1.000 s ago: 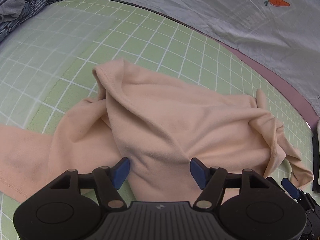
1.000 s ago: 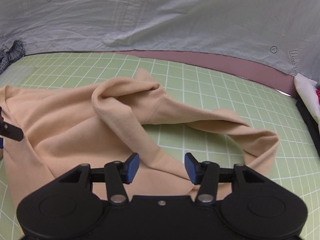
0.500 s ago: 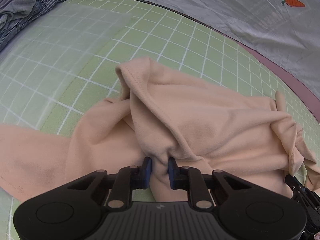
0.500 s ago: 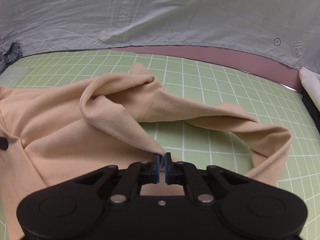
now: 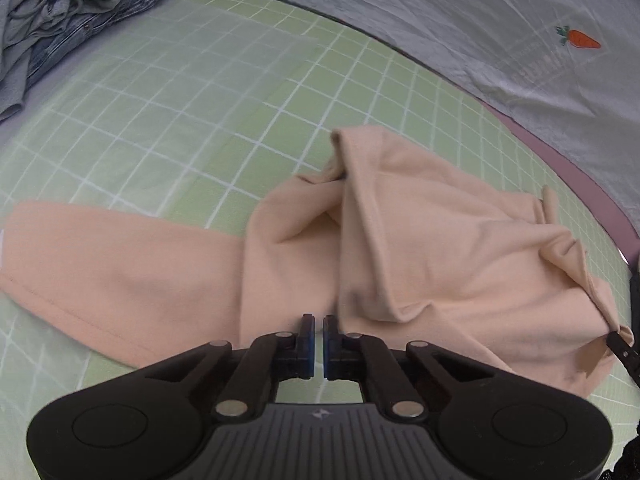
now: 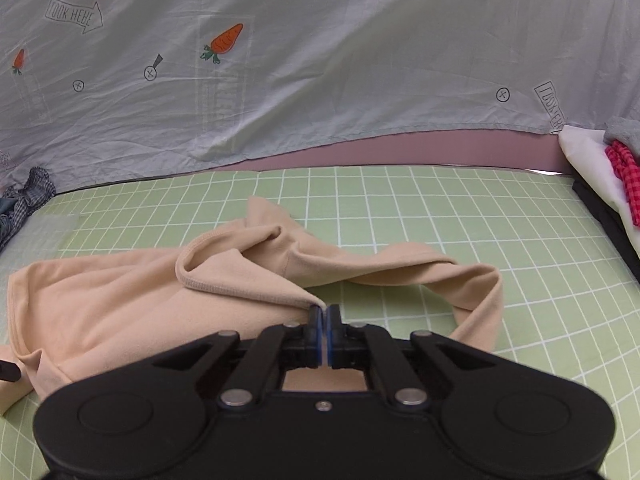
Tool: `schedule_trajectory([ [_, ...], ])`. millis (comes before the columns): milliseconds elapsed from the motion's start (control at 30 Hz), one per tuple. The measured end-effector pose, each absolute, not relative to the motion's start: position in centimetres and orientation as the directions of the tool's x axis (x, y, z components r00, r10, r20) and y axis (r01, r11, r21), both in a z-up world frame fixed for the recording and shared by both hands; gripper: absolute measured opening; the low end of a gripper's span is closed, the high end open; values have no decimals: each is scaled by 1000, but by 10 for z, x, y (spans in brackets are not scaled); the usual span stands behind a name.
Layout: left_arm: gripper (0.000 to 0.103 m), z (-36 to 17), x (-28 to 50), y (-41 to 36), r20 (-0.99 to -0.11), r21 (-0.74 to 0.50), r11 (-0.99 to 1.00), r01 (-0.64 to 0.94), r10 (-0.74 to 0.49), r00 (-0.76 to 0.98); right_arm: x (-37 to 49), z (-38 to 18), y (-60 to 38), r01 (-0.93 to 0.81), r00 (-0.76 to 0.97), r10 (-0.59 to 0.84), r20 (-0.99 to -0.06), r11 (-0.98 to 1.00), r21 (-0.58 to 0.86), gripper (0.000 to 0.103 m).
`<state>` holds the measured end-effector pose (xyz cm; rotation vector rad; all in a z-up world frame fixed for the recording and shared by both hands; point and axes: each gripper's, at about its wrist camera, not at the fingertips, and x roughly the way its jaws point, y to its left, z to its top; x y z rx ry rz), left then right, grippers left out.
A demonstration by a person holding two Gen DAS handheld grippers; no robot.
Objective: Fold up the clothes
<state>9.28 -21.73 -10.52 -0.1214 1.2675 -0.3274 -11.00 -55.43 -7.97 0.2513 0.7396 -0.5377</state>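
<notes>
Your left gripper [image 5: 316,326] has its blue pads almost together at the near edge of the peach-coloured soft knit garment [image 5: 420,240]. A narrow gap shows between them, and I cannot tell if any cloth is caught there. Your right gripper [image 6: 321,318] is clenched on a fold of the same garment, just under its ribbed hem [image 6: 224,286].

The garment lies crumpled on the green cutting mat with white grid lines [image 5: 160,100], toward the near edge of the mat. In the left wrist view one flat part spreads to the left, and the middle is bunched in thick folds. In the right wrist view a long strip of it loops to the right.

I judge that the folding has hardly begun: nothing is flattened, and no clean fold shows. You must first spread the garment, then fold it.

Farther away, a heap of grey and checked clothes [image 5: 72,12] waits at the far left corner. Behind the mat hangs a pale grey sheet with carrot prints [image 6: 320,60].
</notes>
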Motion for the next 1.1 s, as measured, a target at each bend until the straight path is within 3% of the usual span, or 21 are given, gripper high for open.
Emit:
schedule_trajectory([
  [133,4,-99,95,-213,-905,-286,947,148,-318,283,-103,-93,-554,559,565,-377,-734,829,4,9],
  [200,14,-92,94,-219,-891,-306,939,156,-340,300,-103,-95,-553,563,557,-379,-739,826,1,19],
  [267,36,-89,92,-227,-879,-326,933,154,-359,314,-102,-97,-553,566,546,-384,-744,824,-10,20],
  [467,62,-97,92,-266,-890,-279,941,189,-328,316,-103,-101,-557,585,520,-391,-759,811,-16,30],
  [633,62,-113,96,-272,-932,-119,975,186,-175,318,-103,-112,-559,586,494,-385,-779,810,-29,30],
  [833,63,-113,93,-235,-938,-41,974,223,-115,328,-104,-122,-558,582,464,-382,-799,812,-50,30],
  [1100,67,-115,100,-198,-936,-172,978,121,-201,289,-119,-120,-567,622,468,-372,-801,783,-1,35],
])
